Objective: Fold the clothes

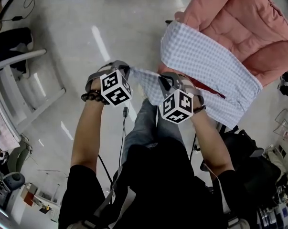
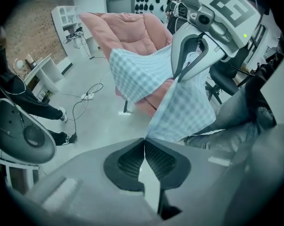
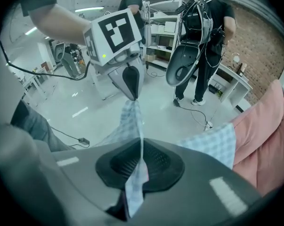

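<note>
A light blue checked shirt [image 1: 206,66] lies draped over a pink padded armchair [image 1: 249,27], and one edge of it is pulled toward me. My left gripper [image 1: 128,71] is shut on a corner of that edge, which shows pinched at the jaw tips [image 2: 144,142] in the left gripper view. Close beside it, my right gripper [image 1: 163,81] is shut on the same edge. In the right gripper view the cloth [image 3: 131,121] runs taut between the shut jaws [image 3: 141,159] and the left gripper [image 3: 131,95]. The rest of the shirt [image 2: 132,74] hangs over the armchair [image 2: 127,32].
A white rack [image 1: 19,80] stands at the left on the grey floor. A cable [image 2: 85,98] with a power strip lies on the floor. A dark office chair [image 2: 24,135] is near the left gripper. Two people [image 3: 212,41] stand by shelves. A black bag [image 1: 249,166] sits at my right.
</note>
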A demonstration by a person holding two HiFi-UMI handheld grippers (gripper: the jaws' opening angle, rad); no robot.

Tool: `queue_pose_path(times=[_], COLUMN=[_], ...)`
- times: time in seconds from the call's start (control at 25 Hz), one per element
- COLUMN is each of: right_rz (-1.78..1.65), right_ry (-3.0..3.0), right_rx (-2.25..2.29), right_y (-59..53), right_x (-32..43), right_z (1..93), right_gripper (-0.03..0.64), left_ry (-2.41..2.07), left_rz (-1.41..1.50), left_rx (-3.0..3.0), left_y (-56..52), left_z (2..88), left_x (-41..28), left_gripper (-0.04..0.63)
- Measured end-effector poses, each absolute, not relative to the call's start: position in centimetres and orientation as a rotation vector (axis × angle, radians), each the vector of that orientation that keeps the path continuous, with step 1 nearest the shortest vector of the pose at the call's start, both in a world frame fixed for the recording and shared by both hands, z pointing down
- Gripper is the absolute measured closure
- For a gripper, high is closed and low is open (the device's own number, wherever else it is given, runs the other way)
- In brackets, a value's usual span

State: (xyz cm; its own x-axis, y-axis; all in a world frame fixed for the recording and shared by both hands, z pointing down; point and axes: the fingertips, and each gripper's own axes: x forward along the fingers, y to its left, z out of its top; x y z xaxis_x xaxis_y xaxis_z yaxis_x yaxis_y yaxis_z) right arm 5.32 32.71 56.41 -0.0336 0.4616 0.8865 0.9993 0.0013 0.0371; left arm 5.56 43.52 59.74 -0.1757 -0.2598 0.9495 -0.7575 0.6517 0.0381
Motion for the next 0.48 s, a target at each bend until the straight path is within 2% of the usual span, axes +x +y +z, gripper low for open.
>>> queue_pose_path(times=[0.48], right_rz=[-0.931], right_ry=[-1.651], right_rx=[-1.522], right_y=[33.3], right_x=[1.2], right_z=[60.1], right_gripper=[0.586], left_ry=[-1.763], left_rz=[0.543], left_rx=[0.776], left_y=[44.6], left_z=[66.9], left_x=[2.8], left_gripper=[0.583])
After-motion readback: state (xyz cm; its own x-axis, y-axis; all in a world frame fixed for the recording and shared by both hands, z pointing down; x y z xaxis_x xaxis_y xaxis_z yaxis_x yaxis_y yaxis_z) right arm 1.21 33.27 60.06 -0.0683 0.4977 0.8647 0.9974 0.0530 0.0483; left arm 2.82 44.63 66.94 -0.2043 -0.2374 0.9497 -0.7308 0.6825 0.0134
